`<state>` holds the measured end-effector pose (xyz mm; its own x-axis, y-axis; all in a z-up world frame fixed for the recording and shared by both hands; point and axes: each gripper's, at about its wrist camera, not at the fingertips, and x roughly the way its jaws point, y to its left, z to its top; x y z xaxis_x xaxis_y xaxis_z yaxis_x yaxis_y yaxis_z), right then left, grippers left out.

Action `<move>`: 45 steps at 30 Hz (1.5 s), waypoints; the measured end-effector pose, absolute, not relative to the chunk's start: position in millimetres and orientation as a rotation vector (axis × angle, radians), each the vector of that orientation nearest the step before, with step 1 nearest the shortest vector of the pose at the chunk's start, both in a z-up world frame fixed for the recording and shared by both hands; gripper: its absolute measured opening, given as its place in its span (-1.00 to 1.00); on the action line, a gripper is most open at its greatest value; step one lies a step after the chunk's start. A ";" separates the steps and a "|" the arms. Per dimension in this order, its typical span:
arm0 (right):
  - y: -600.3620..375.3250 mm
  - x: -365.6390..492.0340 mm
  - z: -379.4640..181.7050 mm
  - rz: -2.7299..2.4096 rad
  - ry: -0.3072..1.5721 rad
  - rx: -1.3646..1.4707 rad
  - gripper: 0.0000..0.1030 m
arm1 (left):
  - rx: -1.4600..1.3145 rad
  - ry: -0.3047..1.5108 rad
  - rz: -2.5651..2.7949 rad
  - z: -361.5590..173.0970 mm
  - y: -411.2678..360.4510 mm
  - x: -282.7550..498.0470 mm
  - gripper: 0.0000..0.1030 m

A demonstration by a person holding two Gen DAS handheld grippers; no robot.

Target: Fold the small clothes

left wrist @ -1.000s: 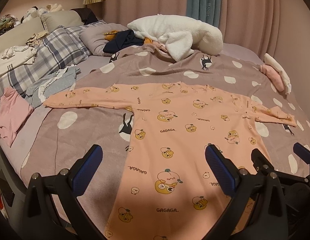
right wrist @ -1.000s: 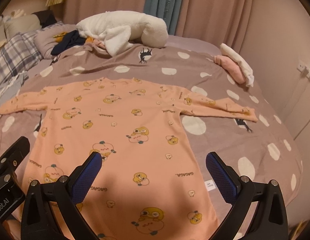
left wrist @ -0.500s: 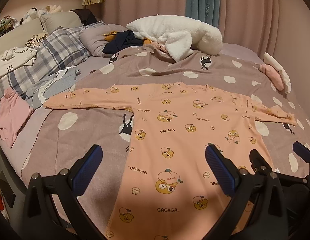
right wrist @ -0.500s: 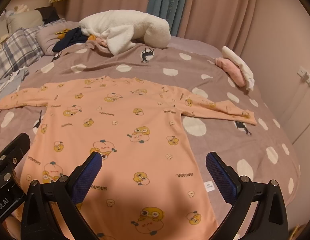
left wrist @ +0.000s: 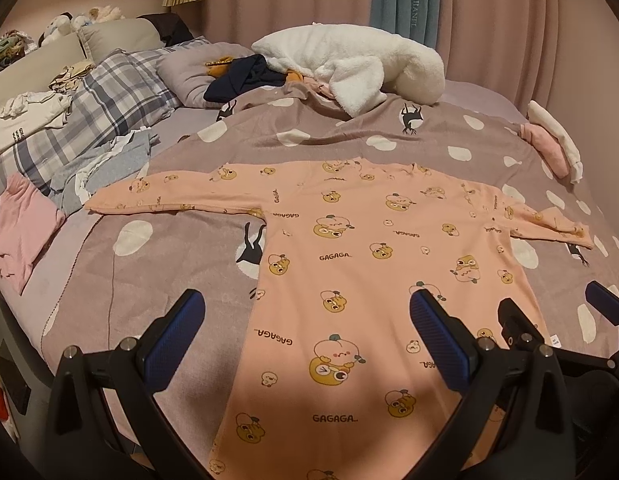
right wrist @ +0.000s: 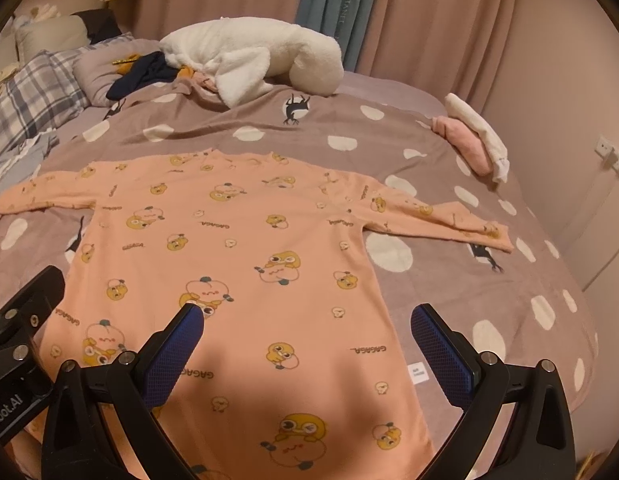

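Note:
A peach long-sleeved child's garment [left wrist: 361, 256] with yellow cartoon prints lies flat on the bed, both sleeves spread out; it also shows in the right wrist view [right wrist: 237, 264]. My left gripper [left wrist: 309, 320] is open and empty, hovering above its lower left part. My right gripper [right wrist: 307, 328] is open and empty above its lower right part. The right gripper's tip shows in the left wrist view [left wrist: 605, 306]. The left gripper's body shows in the right wrist view [right wrist: 21, 320].
The bed has a mauve spotted blanket [left wrist: 181, 264]. A white fleece blanket [left wrist: 349, 64] and dark clothes [left wrist: 241, 76] lie at the back. Folded pink and white items [right wrist: 473, 144] sit at the right edge. Plaid pillows [left wrist: 109, 100] and loose clothes [left wrist: 21, 224] lie left.
Both grippers have drifted slightly back from the garment, so it sits a little higher in view. Nothing was grasped.

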<state>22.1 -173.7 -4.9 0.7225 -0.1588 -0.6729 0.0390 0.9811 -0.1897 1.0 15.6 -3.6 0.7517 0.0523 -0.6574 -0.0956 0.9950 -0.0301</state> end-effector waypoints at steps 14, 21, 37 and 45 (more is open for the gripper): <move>-173.5 23.1 -7.4 -0.116 0.761 -0.182 1.00 | -0.044 0.725 0.077 -5.0 12.2 2.0 0.99; -170.3 23.1 -8.6 -0.112 0.767 -0.195 1.00 | -0.038 0.731 0.079 -6.5 13.2 1.5 0.99; -170.8 25.9 -10.7 -0.130 0.780 -0.202 1.00 | -0.046 0.748 0.066 -9.2 15.3 1.7 0.99; -171.4 23.3 -9.8 -0.144 0.781 -0.198 1.00 | -0.093 0.754 0.075 -0.8 21.5 -1.1 0.99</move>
<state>23.3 -171.4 -9.8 0.7019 -0.2018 -0.6831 0.0559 0.9717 -0.2296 -1.1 21.5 -0.8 0.7268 0.0345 -0.6860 -0.1012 0.9932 -0.0573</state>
